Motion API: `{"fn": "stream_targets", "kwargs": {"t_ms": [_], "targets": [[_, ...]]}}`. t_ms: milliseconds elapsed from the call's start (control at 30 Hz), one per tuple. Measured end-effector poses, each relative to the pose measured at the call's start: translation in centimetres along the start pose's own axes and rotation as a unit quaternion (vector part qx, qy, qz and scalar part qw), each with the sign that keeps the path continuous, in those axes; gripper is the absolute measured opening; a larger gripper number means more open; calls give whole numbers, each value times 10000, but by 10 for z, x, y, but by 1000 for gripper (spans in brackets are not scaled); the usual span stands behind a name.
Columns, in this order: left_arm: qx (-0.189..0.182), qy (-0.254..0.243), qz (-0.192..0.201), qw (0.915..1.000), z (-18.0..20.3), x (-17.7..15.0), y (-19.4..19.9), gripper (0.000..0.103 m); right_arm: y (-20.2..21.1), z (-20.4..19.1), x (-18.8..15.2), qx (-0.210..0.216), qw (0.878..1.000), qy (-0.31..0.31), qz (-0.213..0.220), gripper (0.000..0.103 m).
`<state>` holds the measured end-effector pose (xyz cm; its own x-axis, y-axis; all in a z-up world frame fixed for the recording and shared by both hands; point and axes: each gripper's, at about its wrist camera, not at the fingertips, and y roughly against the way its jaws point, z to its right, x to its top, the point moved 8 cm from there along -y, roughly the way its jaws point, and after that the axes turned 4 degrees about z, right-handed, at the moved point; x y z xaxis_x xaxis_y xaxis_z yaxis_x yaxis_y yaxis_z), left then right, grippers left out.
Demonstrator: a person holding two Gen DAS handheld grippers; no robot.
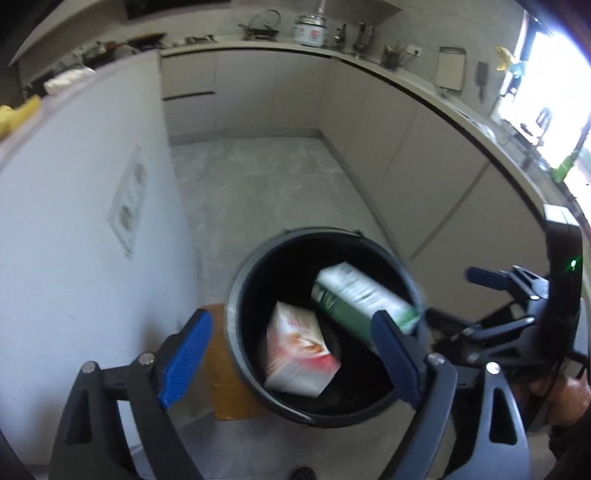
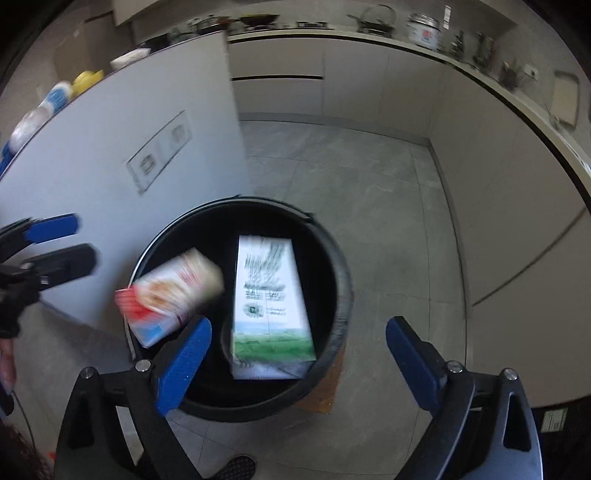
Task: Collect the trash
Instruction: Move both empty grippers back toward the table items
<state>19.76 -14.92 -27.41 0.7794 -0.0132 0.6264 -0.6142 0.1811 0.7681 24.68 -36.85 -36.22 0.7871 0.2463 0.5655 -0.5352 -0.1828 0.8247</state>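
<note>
A black round bin [image 1: 258,391] stands on the floor beside a white cabinet side; it also shows in the right wrist view [image 2: 340,295]. A red-and-white carton [image 1: 299,354] and a green-and-white carton [image 1: 358,295] are blurred inside or just above its mouth; they show in the right wrist view too, red [image 2: 166,295] and green [image 2: 267,306]. My left gripper [image 1: 295,354] is open above the bin, touching neither carton. My right gripper [image 2: 299,350] is open above the bin and holds nothing. Each gripper appears in the other's view, the right gripper [image 1: 491,277] and the left gripper [image 2: 55,243].
A brown mat [image 1: 229,373] lies under the bin on the grey tiled floor [image 2: 351,177]. The white cabinet side with sockets [image 1: 125,199] stands left. Cupboards [image 1: 424,166] run along the back and right, with kitchenware on the counter [image 1: 310,29].
</note>
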Motion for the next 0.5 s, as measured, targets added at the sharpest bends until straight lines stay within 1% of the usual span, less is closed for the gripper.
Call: {"fn": "stream_targets", "kwargs": {"t_ms": [67,100,133,167,300,367,500], "targets": [[186,42,177,9997,-3,5,10,95,6,17,6,-102,9994,-325,73,98],[319,57,267,9991,-4,7,16,98,10,23,12,-135,9986,-492,128,100],[405,60,317,9987,-6,8,19,99,14,28,17,-171,9975,-665,171,103],[496,106,379,9980,-7,10,25,99,16,29,19,-187,9967,-764,199,103],[583,225,399,9972,-12,15,40,101,25,27,26,-314,9949,-938,203,103],[612,250,467,9967,-12,19,50,102,32,23,30,-334,9940,-1004,261,103],[603,182,574,9964,-10,30,71,103,52,14,38,-290,9925,-1112,424,103]]}}
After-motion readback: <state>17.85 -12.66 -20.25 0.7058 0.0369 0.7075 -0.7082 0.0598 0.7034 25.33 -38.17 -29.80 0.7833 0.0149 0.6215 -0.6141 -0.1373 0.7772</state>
